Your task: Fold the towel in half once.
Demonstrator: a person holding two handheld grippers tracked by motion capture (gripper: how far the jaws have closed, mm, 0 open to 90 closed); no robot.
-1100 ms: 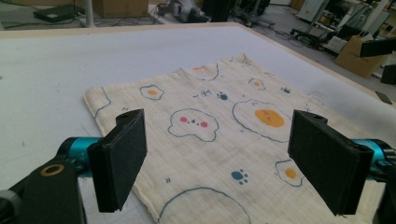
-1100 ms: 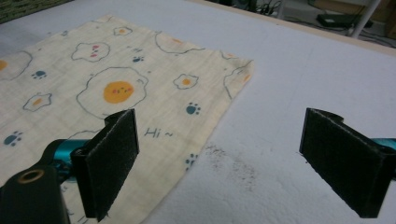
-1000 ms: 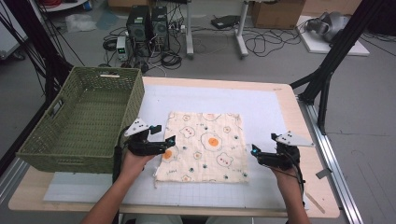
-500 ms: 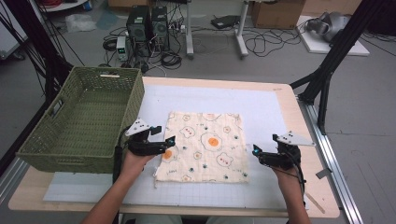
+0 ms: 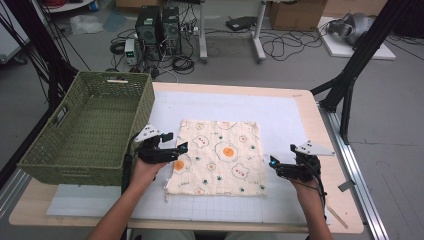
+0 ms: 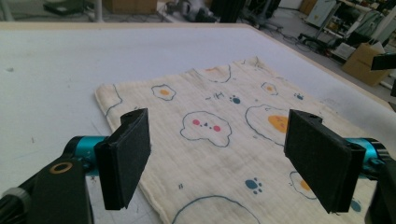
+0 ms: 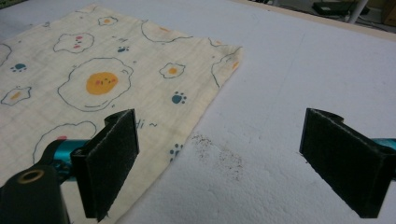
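Left hand-held gripper [image 5: 175, 150] hovers over the cloth's [image 5: 220, 155] left edge in the high view, jaws apart; the right hand-held gripper [image 5: 274, 165] sits just beside its right edge, also spread. A green basket [image 5: 75, 130] stands left on the counter [image 5: 300, 110]. Left gripper view: jaws wide over the flat cloth [image 6: 219, 126]. Right gripper view: one jaw over the cloth [image 7: 93, 84], the other over bare mat [image 7: 289, 74], nothing between.

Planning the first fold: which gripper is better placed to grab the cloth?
Left. The left gripper is open over the cloth edge; the right gripper, also open, sits just off it.
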